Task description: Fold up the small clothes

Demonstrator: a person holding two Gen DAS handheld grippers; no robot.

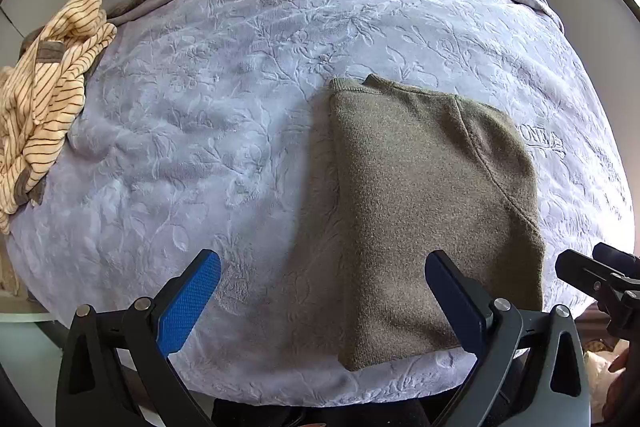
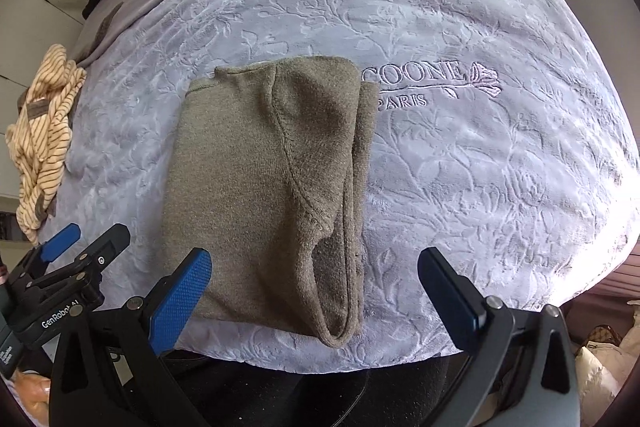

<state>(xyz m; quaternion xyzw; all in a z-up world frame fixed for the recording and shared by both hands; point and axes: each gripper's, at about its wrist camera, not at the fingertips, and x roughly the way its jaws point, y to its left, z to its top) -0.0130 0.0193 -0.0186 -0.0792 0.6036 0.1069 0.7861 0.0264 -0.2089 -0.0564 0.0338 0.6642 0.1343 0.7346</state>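
Both the left gripper (image 1: 322, 301) and right gripper (image 2: 314, 297) hover open and empty above the folded olive sweater (image 2: 264, 183), whose loose cuff (image 2: 338, 333) risks snagging and unfolding.

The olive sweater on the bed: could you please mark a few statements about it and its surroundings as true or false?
1. The olive sweater lies folded on the lilac blanket. True.
2. The right claw is clamped on the sweater. False: its jaws stand open above it, holding nothing.
3. A striped garment lies crumpled at the bed's left edge. True.
4. The left claw holds the striped garment. False: it is open and empty, near the sweater.
5. The sweater fully covers the embroidered lettering. False: most letters show beside it.
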